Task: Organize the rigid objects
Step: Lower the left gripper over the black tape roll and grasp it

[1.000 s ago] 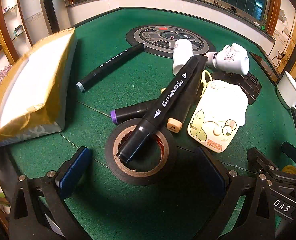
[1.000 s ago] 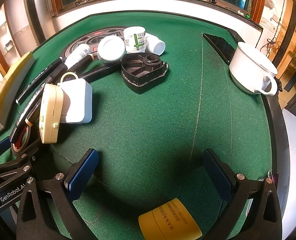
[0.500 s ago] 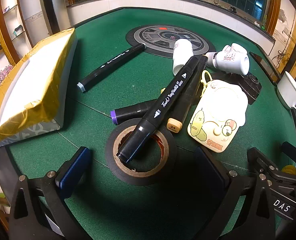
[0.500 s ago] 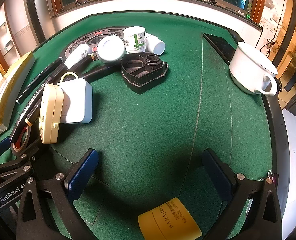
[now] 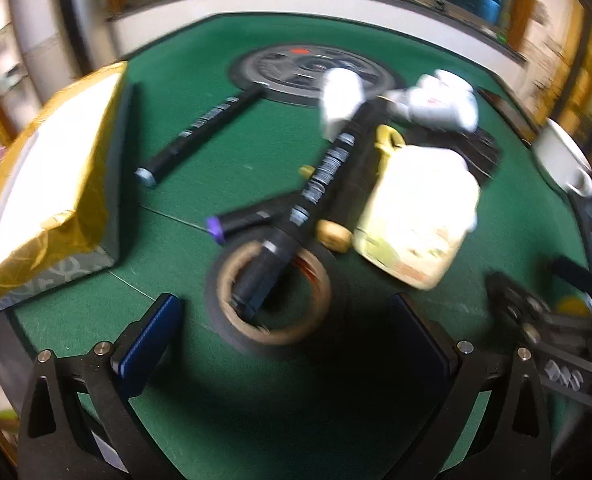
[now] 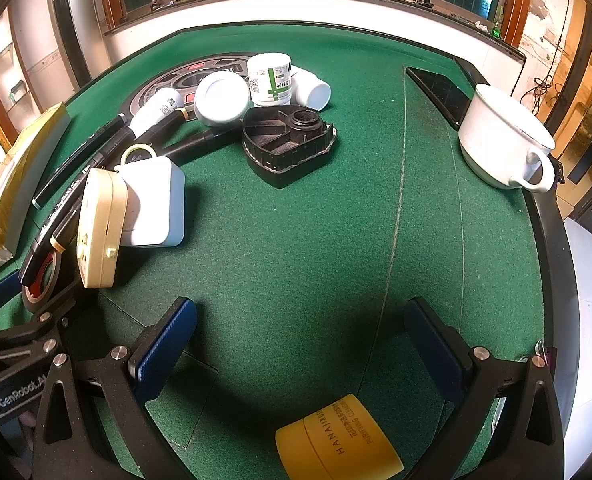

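Observation:
In the left wrist view, a black tape roll (image 5: 275,296) lies on the green felt just ahead of my open left gripper (image 5: 284,334). A black marker (image 5: 308,200) rests across the roll, with a purple-tipped marker (image 5: 240,222) and a tan-capped marker (image 5: 338,230) beside it. A cream case (image 5: 416,212) lies to the right. In the right wrist view, my right gripper (image 6: 296,342) is open over bare felt, with a yellow jar (image 6: 338,440) below it. A white box (image 6: 156,204) and a black tray (image 6: 288,144) sit farther ahead.
A gold-wrapped box (image 5: 44,184) lies at the left, another black marker (image 5: 200,136) beside it. White jars (image 6: 270,80) cluster at the table centre. A white mug (image 6: 504,144) and a dark phone (image 6: 442,92) sit near the right rim.
The left wrist view is now blurred and the scene has shifted slightly, so my left gripper is moving. The right gripper view is unchanged.

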Demonstrator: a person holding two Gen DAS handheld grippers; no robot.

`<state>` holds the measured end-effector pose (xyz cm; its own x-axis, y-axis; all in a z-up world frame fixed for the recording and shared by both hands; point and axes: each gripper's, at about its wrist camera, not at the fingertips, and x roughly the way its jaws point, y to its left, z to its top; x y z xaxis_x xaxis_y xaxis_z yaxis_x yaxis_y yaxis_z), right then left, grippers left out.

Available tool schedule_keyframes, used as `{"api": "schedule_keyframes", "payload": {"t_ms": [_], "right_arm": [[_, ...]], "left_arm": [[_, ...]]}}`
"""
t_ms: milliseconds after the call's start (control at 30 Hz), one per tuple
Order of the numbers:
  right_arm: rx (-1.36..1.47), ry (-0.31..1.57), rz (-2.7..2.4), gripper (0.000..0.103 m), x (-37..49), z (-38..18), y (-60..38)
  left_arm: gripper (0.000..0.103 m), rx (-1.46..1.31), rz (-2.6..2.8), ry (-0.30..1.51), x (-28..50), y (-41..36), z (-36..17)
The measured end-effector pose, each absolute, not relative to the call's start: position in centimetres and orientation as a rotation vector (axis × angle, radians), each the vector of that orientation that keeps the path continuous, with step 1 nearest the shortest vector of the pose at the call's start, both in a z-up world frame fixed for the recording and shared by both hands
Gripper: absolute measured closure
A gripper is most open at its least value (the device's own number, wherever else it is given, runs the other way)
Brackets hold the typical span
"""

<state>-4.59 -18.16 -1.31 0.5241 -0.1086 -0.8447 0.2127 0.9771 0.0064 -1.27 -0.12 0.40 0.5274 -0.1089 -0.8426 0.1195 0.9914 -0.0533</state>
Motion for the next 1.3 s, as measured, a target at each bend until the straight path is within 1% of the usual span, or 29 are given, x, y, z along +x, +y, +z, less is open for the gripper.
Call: {"api": "schedule_keyframes", "payload": {"t_ms": [67, 133, 233, 433, 500, 533, 633, 700, 767, 867, 900, 933, 967, 1100, 1133, 1200, 1233, 1267, 1300], "right_arm": [[0.113, 1.001, -0.193, 0.001, -4.6, -1.3, -18.2], [0.113, 1.001, -0.193, 0.001, -4.6, -1.3, -18.2], [0.113, 1.001, -0.193, 0.001, -4.6, -1.3, -18.2], [0.112, 1.002, -0.193, 0.001, -4.6, -1.3, -18.2], [0.097, 1.017, -0.141, 0.001, -4.8, -1.2, -18.1], [0.101, 1.003, -0.122, 0.003, -5.2, -0.9, -18.1], [0.09, 0.928, -0.13, 0.003, -6.1, 0.3, -18.3], [0.082, 0.886, -0.108, 0.003, -6.5, 1.1, -18.2], [0.085, 0.866, -0.09, 0.003, -7.0, 1.6, -18.1], [0.092, 0.848, -0.068, 0.003, -7.4, 2.1, -18.0], [0.095, 0.839, -0.068, 0.003, -7.6, 2.3, -18.1], [0.096, 0.831, -0.066, 0.003, -7.7, 2.5, -17.9], [0.101, 0.827, -0.058, 0.003, -7.9, 2.6, -17.9], [0.144, 0.828, 0.017, 0.004, -7.9, 2.7, -17.8], [0.157, 0.823, 0.049, 0.01, -7.9, 2.7, -17.7], [0.165, 0.819, 0.115, 0.018, -8.0, 2.8, -17.1], [0.168, 0.823, 0.14, 0.02, -7.9, 2.7, -16.6], [0.179, 0.833, 0.178, 0.026, -7.8, 2.5, -16.2], [0.196, 0.848, 0.211, 0.035, -7.4, 2.2, -15.9]], "left_arm": [[0.0, -0.016, -0.215, 0.976, -2.5, 0.1, 1.2], [0.0, 0.039, -0.227, 0.894, -4.0, 0.3, 2.3], [0.0, 0.124, -0.272, 0.858, -5.5, 0.9, 3.3], [0.0, 0.049, -0.333, 0.87, -5.2, 4.3, 4.0], [0.005, 0.045, -0.333, 0.872, -4.8, 4.8, 3.7], [0.008, 0.04, -0.34, 0.877, -4.6, 4.9, 3.4], [0.009, 0.041, -0.362, 0.9, -3.8, 4.4, 2.9], [0.01, 0.089, -0.375, 0.908, -3.6, 3.5, 2.7], [0.01, 0.135, -0.373, 0.904, -3.4, 2.7, 2.6], [0.01, 0.133, -0.386, 0.941, -2.3, 2.2, 1.7], [0.013, 0.131, -0.386, 0.95, -1.9, 1.9, 1.4], [0.028, 0.131, -0.382, 0.97, -1.4, 1.6, 1.0], [0.042, 0.152, -0.351, 0.954, -1.4, 1.4, 1.1], [0.042, 0.12, -0.328, 0.965, -1.0, 1.7, 1.2], [0.042, 0.121, -0.32, 0.964, -1.4, 1.8, 1.2], [0.042, 0.1, -0.325, 0.964, -2.4, 2.4, 1.2], [0.042, 0.093, -0.33, 0.964, -3.0, 2.7, 1.3], [0.042, 0.088, -0.331, 0.964, -3.2, 2.8, 1.3], [0.042, 0.075, -0.335, 0.961, -3.9, 3.2, 1.3]]}}
